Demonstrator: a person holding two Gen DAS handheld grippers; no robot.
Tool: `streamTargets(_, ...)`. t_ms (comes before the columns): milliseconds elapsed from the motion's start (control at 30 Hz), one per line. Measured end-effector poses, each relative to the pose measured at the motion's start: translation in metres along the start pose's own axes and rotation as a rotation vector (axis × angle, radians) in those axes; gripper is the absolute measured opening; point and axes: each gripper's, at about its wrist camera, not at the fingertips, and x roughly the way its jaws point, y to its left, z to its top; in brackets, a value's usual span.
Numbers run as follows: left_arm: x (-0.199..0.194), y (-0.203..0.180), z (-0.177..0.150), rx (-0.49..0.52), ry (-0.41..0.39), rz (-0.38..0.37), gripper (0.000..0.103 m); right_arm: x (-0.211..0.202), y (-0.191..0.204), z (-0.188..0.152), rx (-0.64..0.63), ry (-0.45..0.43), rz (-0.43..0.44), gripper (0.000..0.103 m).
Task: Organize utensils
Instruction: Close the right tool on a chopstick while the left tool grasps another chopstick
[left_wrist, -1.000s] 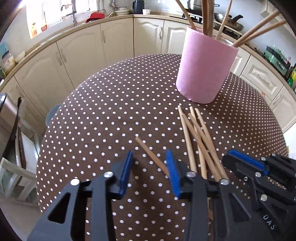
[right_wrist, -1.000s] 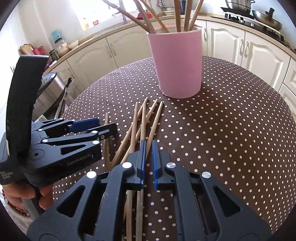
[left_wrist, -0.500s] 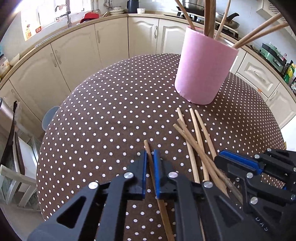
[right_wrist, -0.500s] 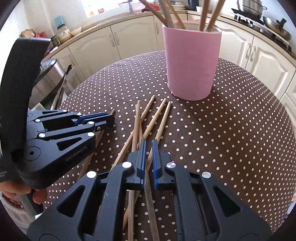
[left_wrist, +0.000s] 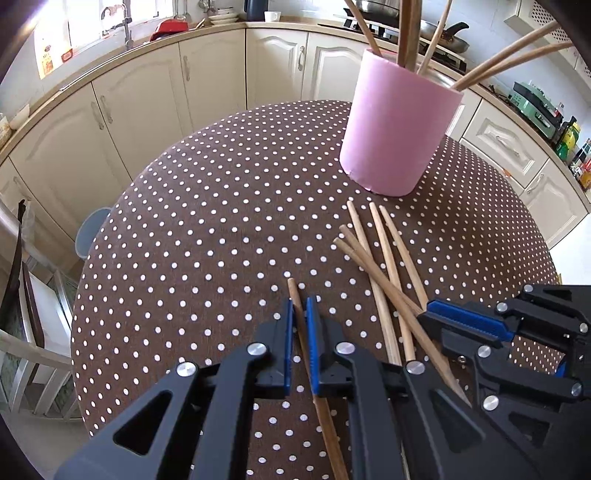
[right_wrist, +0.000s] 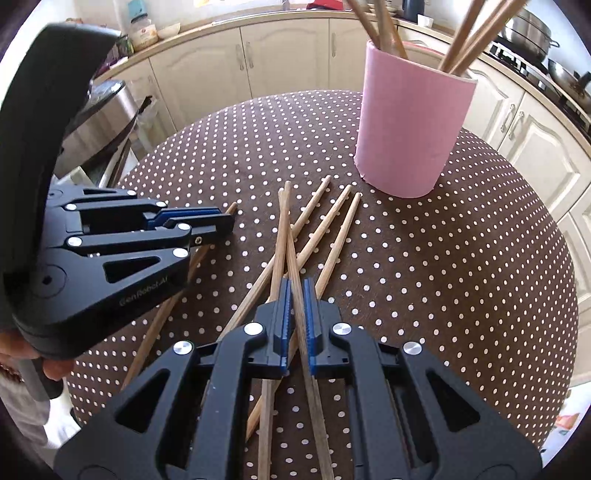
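My left gripper is shut on a single wooden chopstick, which lies along the brown dotted tablecloth. In the right wrist view my right gripper is shut on another chopstick that crosses a loose pile of several chopsticks. The left gripper sits to the left of that pile. A pink cup holding several upright chopsticks stands beyond the pile. The same cup shows at the far right of the table. The right gripper reaches into the pile from the right.
Cream kitchen cabinets curve round behind the round table. A chair and a pale stool stand off the table's left edge. A stove with pans is at the back right. A hand grips the left tool.
The left gripper's jaws went from wide apart to shut on the single chopstick. The right gripper rolled and shifted sideways with its chopstick, which now points across the pile.
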Motion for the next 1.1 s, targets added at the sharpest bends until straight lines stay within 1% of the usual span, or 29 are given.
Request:
streamTargets(167,0.001,-0.004,0.000,0.017,0.006,0.014,0.008,0.009,0.005,0.007,0.001,0.017,-0.001,0.008)
streamTargets(400,0.003,-0.019,0.003,0.060,0.016,0.056,0.008,0.022,0.013,0.024,-0.018,0.053,-0.002,0.008)
streamTargets(467,0.003,-0.021,0.002,0.062,0.013,0.048,0.008,0.024,0.014,0.027,-0.010,0.055,-0.001,0.007)
streamTargets(567,-0.002,-0.023,0.003,0.048,0.004,0.024,0.006,0.019,0.014,0.027,-0.005,0.028,-0.014,0.007)
streamTargets(633,-0.010,-0.022,0.003,0.042,-0.019,0.017,0.006,0.008,0.010,0.026,0.021,-0.007,0.008,0.007)
streamTargets(700,-0.023,-0.021,0.005,0.034,-0.044,-0.002,0.006,-0.007,0.002,0.015,0.031,-0.036,0.019,0.007)
streamTargets(767,-0.036,-0.022,0.008,0.039,-0.073,-0.009,0.006,-0.019,0.001,0.016,0.035,-0.055,0.023,0.007)
streamTargets(900,-0.046,-0.024,0.010,0.045,-0.077,-0.010,0.006,-0.019,0.003,0.017,0.030,-0.028,0.045,0.008)
streamTargets(967,-0.047,-0.021,0.009,0.043,-0.075,-0.003,0.006,-0.012,0.005,0.017,0.016,0.002,0.032,0.008)
streamTargets(1100,-0.041,-0.013,0.005,0.027,-0.059,-0.003,0.006,0.002,0.009,0.017,0.015,0.023,-0.005,0.008)
